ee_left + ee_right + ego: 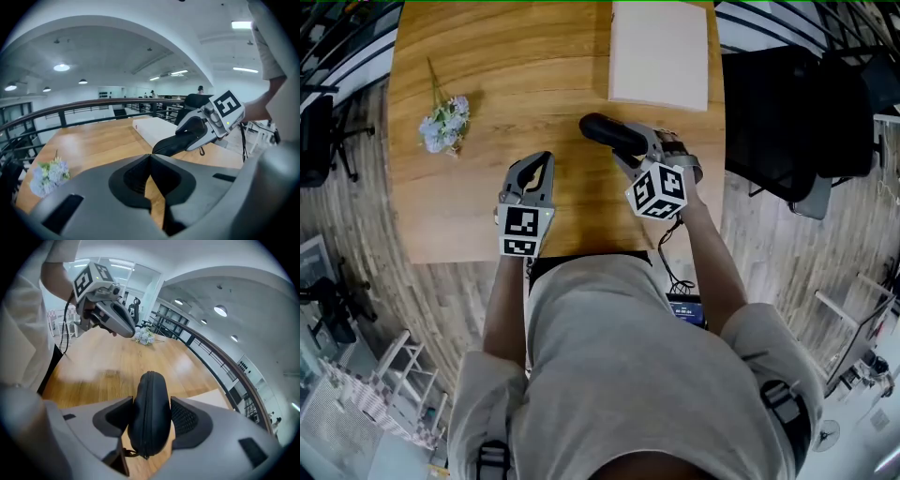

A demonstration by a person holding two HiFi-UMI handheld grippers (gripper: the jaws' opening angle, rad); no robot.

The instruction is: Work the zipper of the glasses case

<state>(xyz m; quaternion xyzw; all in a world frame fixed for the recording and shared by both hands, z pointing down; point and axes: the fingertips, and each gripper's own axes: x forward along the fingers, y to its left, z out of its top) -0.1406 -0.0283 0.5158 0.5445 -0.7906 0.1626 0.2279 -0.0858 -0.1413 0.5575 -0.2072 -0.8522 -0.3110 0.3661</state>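
Observation:
My right gripper (630,148) is shut on the black glasses case (607,131) and holds it above the wooden table (487,206). In the right gripper view the case (150,404) stands on edge between both pads. Its zipper seam runs up the middle, and a small pull hangs at the near end (137,455). My left gripper (544,161) is shut and empty, a little to the left of the case and apart from it. In the left gripper view its closed tips (150,157) point toward the case (176,144) and the right gripper (190,133).
A small bunch of pale flowers (443,122) lies at the table's left. A flat white box (659,53) sits at the far right of the table. A black chair (787,122) stands off the table's right edge. The person stands at the near edge.

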